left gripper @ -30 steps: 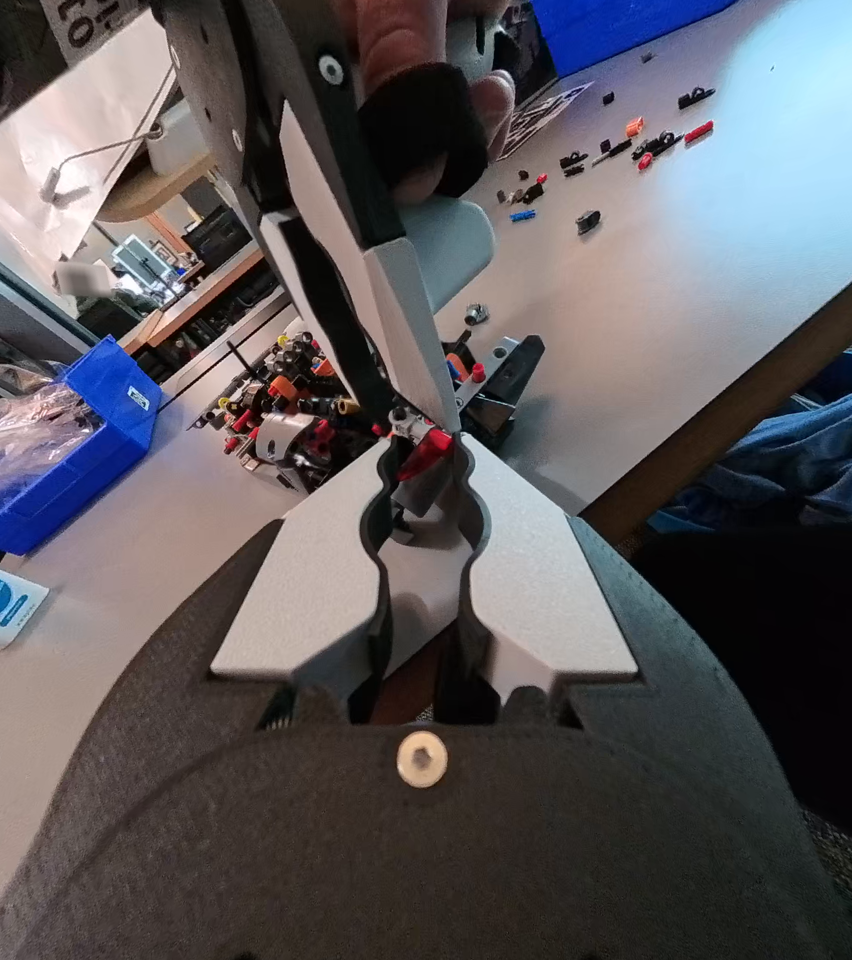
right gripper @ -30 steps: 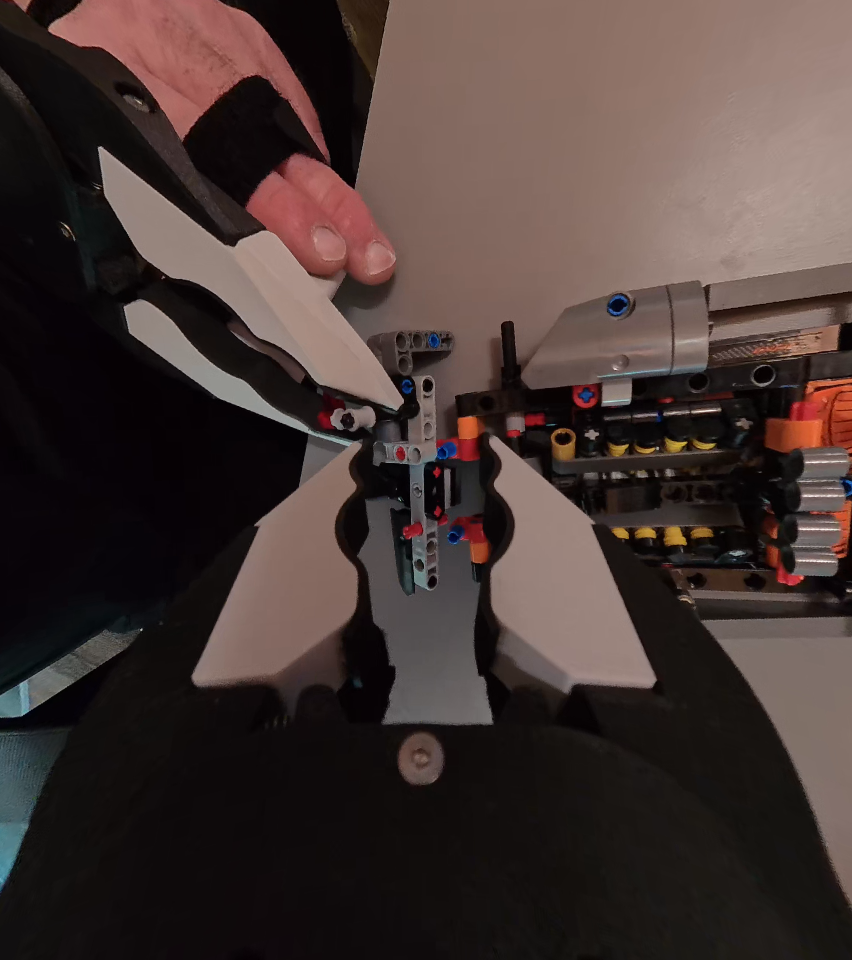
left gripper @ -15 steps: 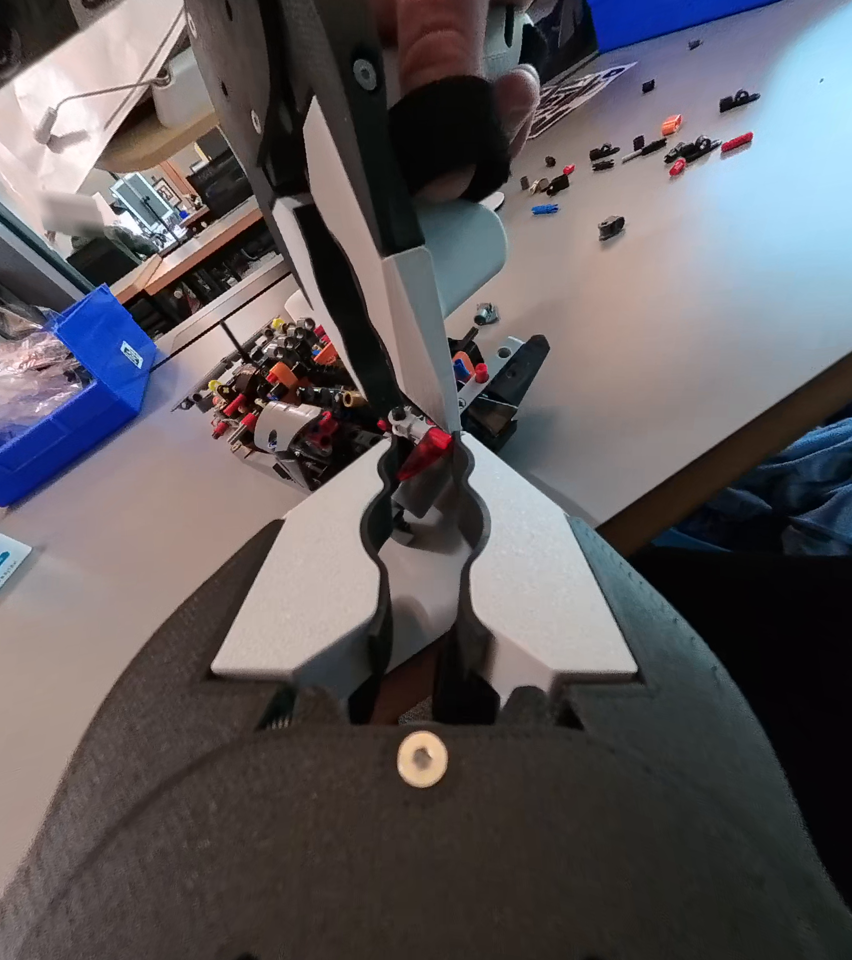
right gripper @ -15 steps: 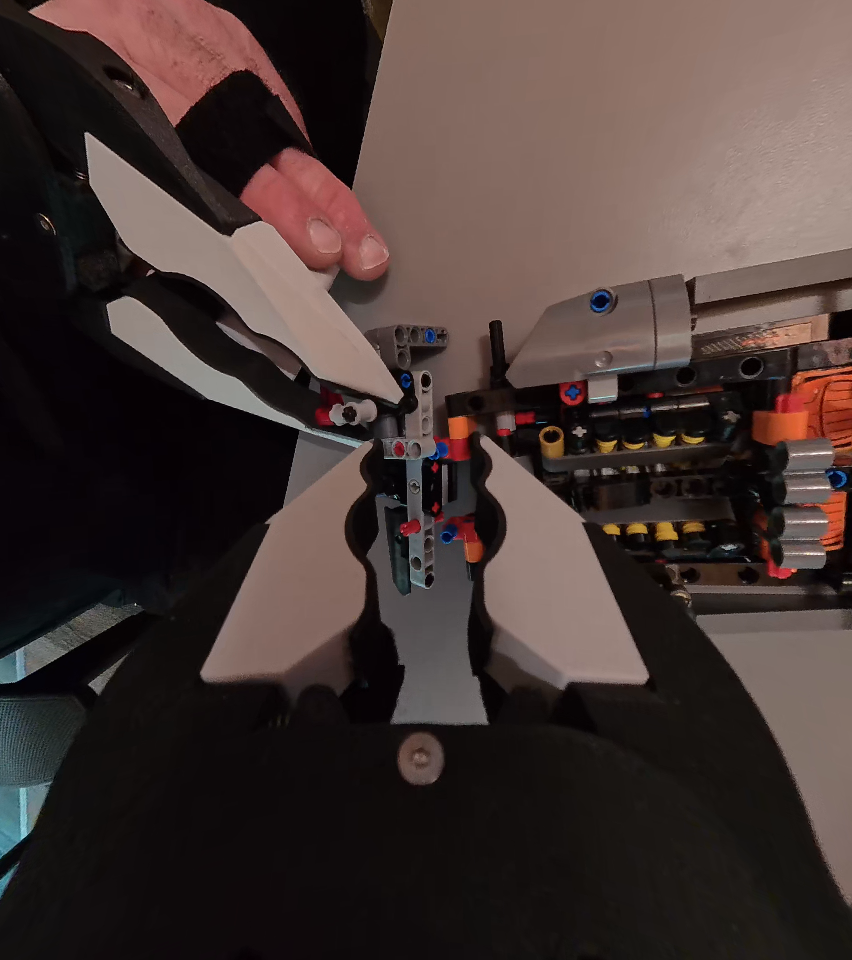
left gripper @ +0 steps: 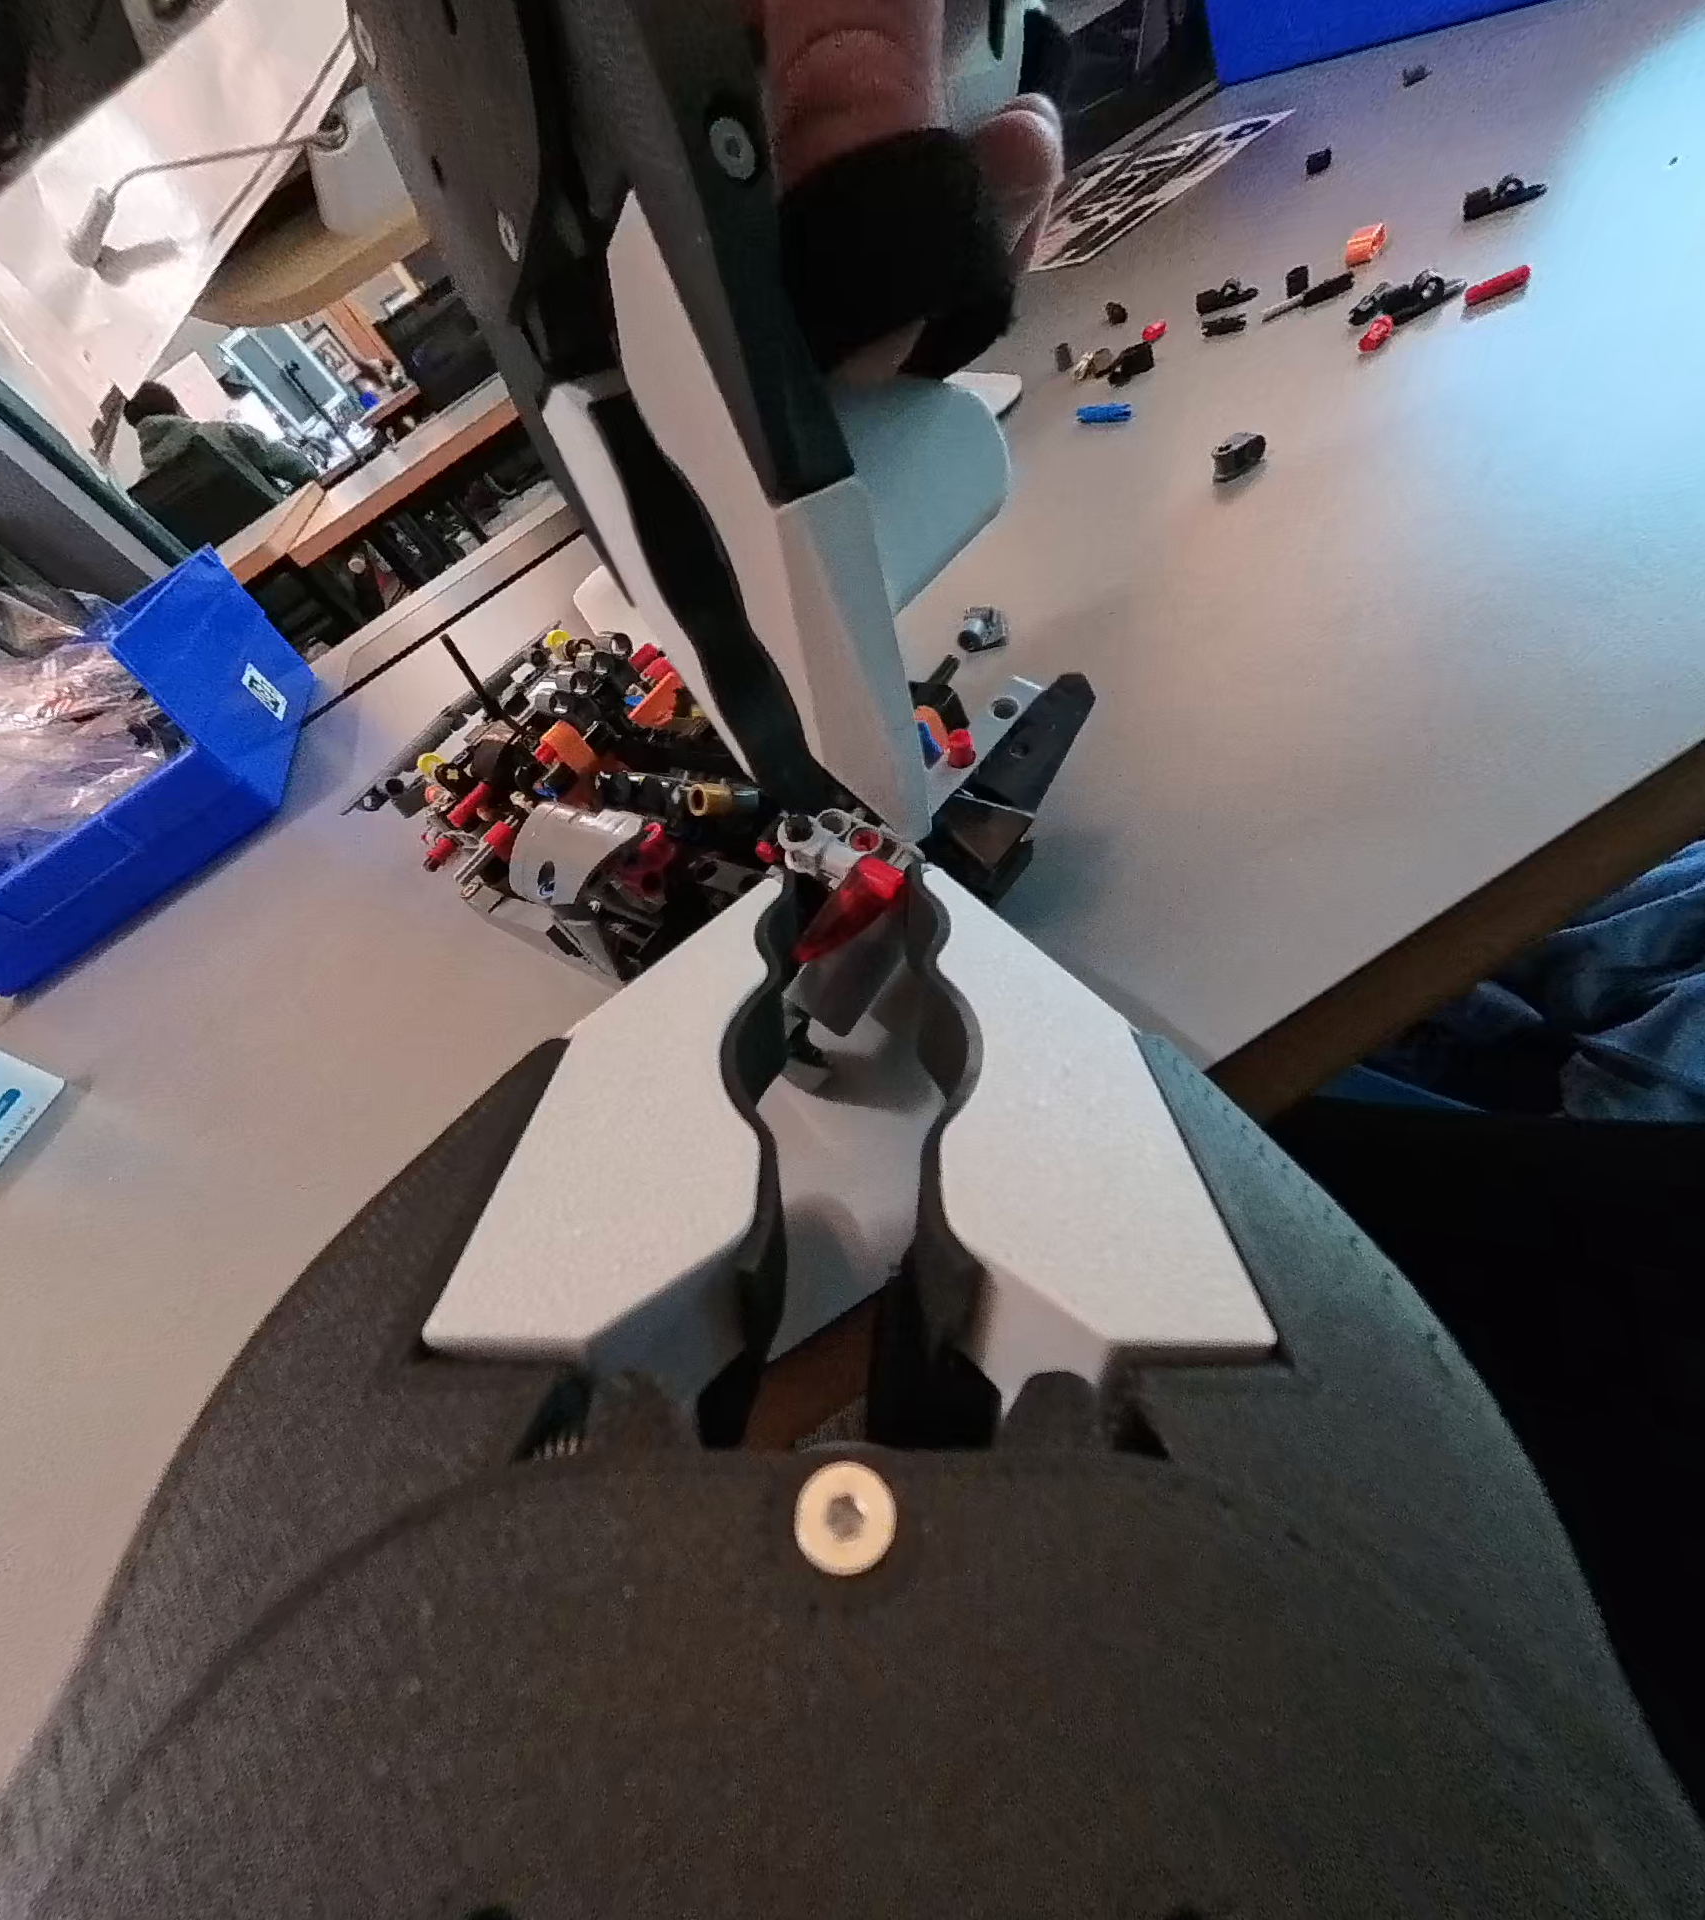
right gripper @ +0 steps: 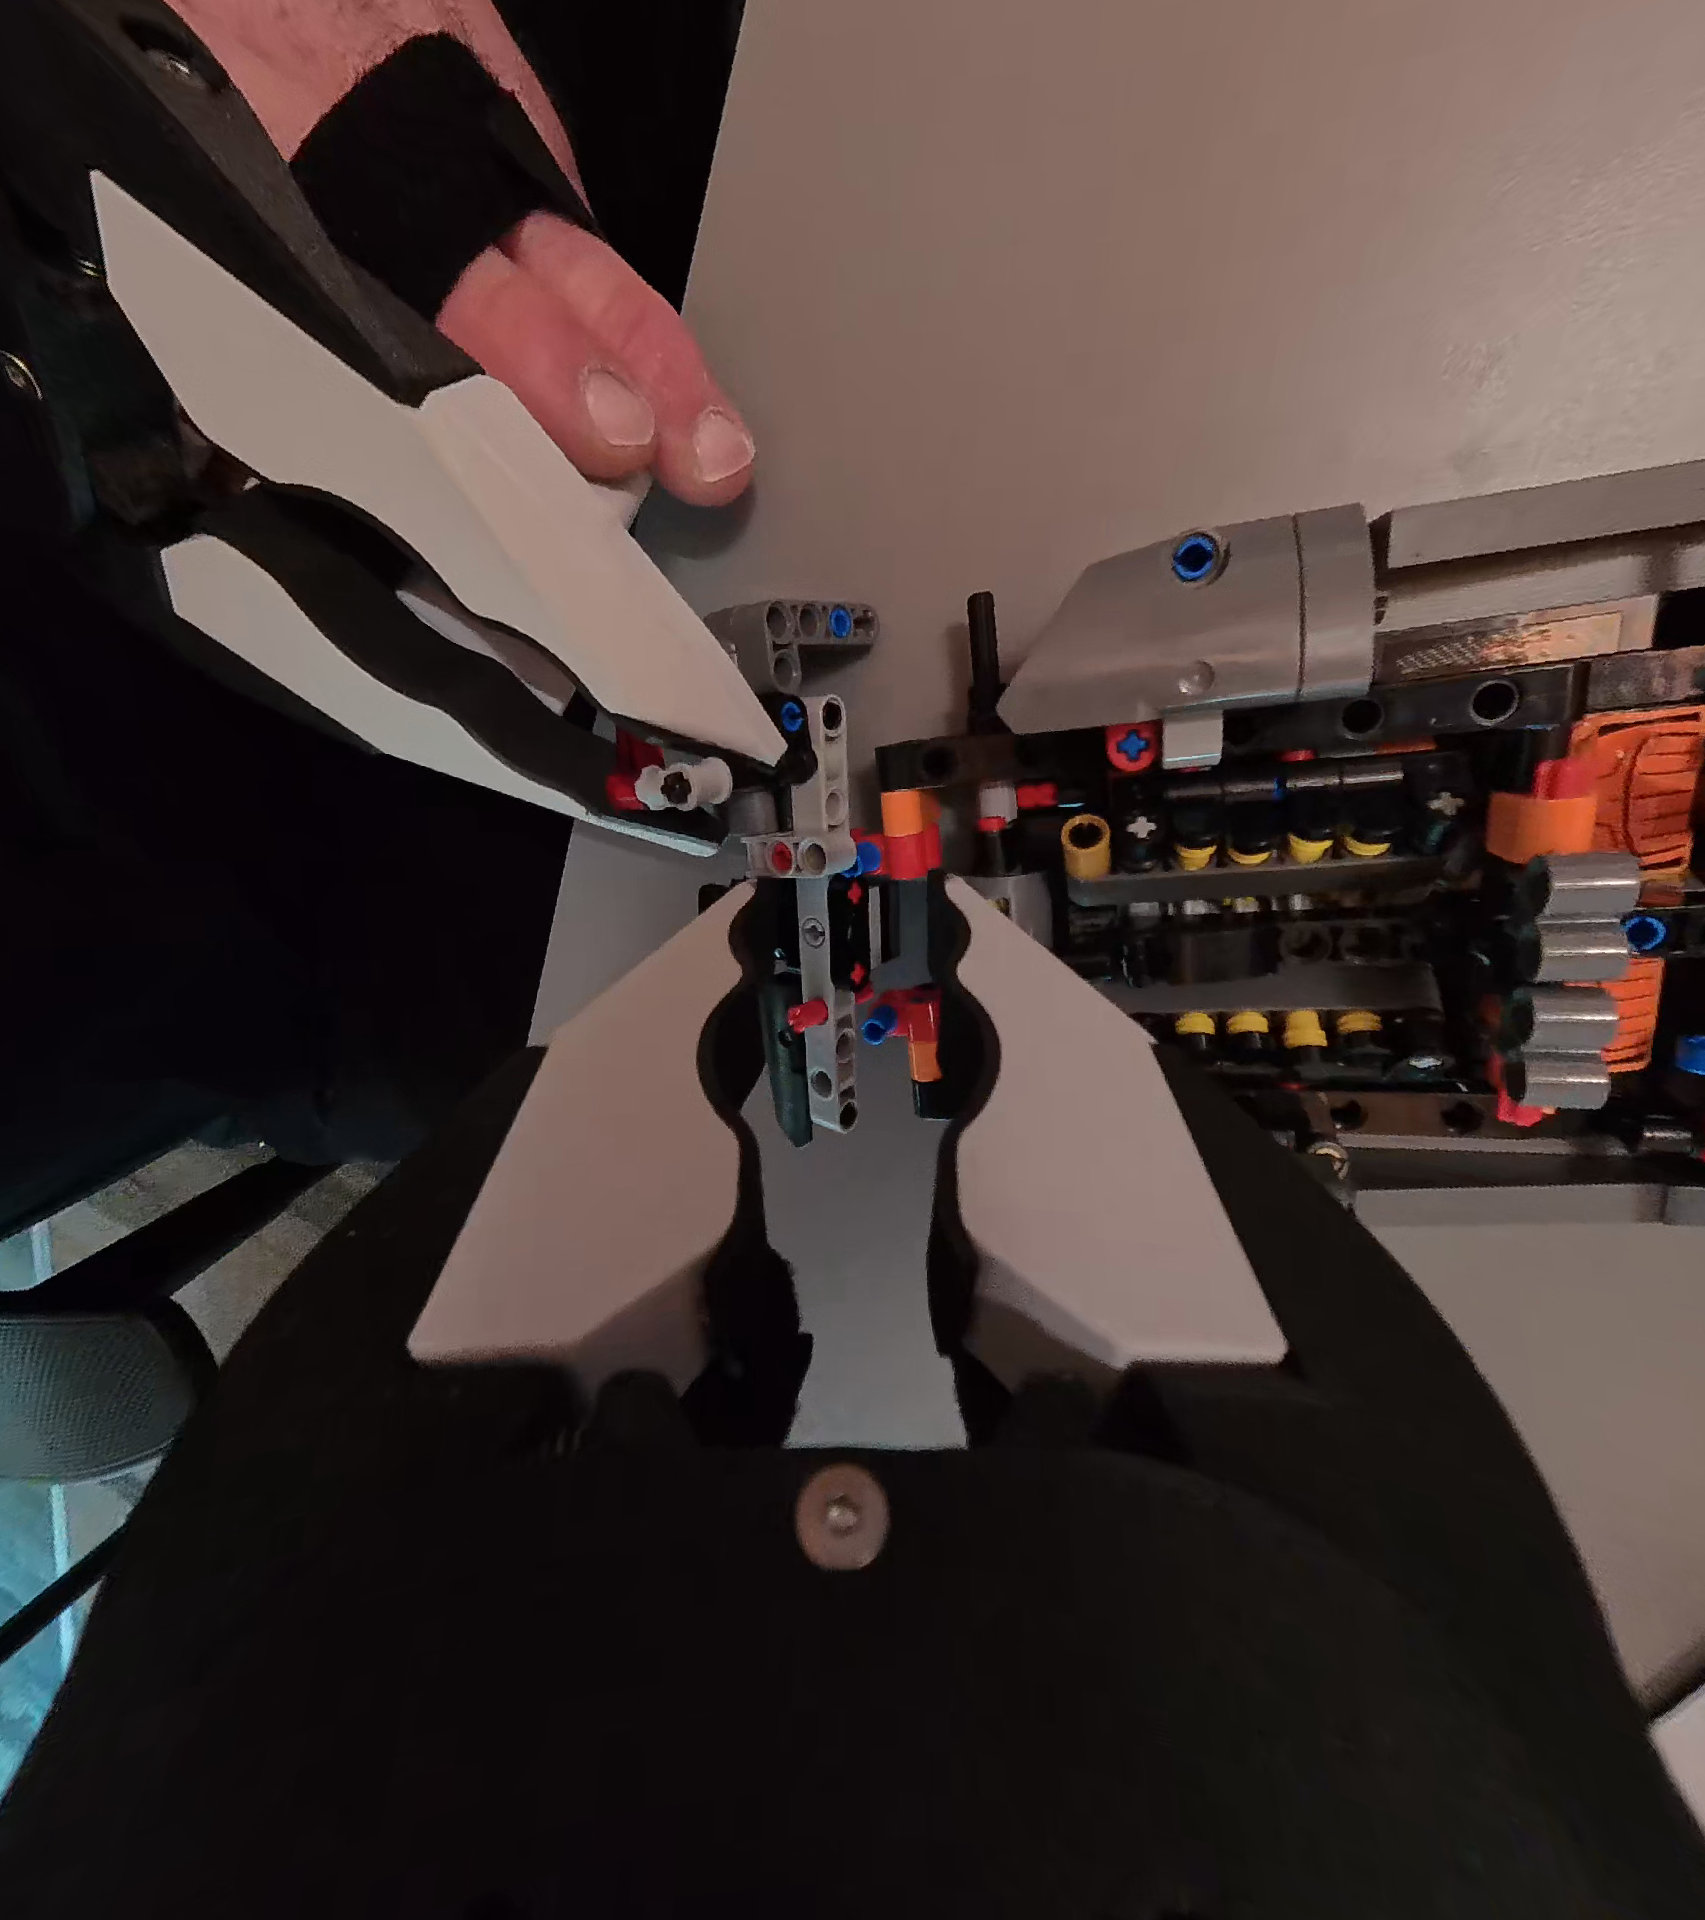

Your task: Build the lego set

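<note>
The lego car model [right gripper: 1347, 883] lies on the grey table; it also shows in the left wrist view [left gripper: 567, 831]. My right gripper [right gripper: 843, 891] is shut on the model's near end section, a grey beam [right gripper: 827, 997] with black, red and blue parts. It comes down from above in the left wrist view [left gripper: 853, 821]. My left gripper [left gripper: 848, 883] is shut on a small piece with a red translucent part [left gripper: 853, 899] and a white connector [right gripper: 676, 787]. It reaches in from the left [right gripper: 744, 800] and holds the piece against the top of the grey beam.
A grey L-shaped beam [right gripper: 806, 623] lies just beyond the grippers. Loose small parts [left gripper: 1347, 301] are scattered at the far right of the table. A blue bin [left gripper: 204, 727] with plastic bags stands at the left. The table edge [left gripper: 1502, 894] runs close on the right. Left and right tips are no more than a few centimetres apart.
My right gripper's fingers have closed in around the model's end section. The left gripper has stayed at the top of the grey beam with its piece. Both views shifted slightly.
</note>
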A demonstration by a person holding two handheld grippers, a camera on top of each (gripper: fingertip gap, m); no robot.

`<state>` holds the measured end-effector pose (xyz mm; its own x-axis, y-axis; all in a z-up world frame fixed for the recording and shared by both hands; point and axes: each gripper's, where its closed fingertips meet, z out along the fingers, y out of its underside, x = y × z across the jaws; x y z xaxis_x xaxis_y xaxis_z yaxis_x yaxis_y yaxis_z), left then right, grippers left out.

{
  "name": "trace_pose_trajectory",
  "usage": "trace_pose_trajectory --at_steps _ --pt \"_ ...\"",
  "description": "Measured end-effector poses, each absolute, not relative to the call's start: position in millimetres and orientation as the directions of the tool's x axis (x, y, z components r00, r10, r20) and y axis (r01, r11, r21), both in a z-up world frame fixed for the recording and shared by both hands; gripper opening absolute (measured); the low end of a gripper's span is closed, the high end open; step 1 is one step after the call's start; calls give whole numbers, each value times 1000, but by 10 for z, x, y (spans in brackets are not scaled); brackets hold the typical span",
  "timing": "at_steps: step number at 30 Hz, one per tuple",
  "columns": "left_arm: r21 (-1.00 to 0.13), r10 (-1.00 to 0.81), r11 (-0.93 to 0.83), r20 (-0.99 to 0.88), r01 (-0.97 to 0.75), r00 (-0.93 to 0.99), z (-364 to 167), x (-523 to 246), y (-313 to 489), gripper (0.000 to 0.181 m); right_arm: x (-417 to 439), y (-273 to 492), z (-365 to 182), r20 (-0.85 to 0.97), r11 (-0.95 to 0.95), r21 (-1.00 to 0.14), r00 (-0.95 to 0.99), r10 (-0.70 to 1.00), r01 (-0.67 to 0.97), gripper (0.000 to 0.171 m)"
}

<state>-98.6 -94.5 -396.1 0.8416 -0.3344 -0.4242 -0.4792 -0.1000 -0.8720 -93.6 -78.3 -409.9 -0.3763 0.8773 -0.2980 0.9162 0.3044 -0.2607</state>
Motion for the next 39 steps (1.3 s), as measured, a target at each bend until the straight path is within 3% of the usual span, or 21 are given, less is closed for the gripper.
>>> trace_pose_trajectory --at_steps 7,39 --pt "-877 -324 -113 -413 -468 851 -3954 -971 -943 17 -925 -755 -4049 -325 333 -239 -398 858 912 31" --pt "-885 -308 -144 -385 -442 870 -3973 -1009 -912 17 -1033 -766 -4051 -430 293 -301 -404 808 907 20"
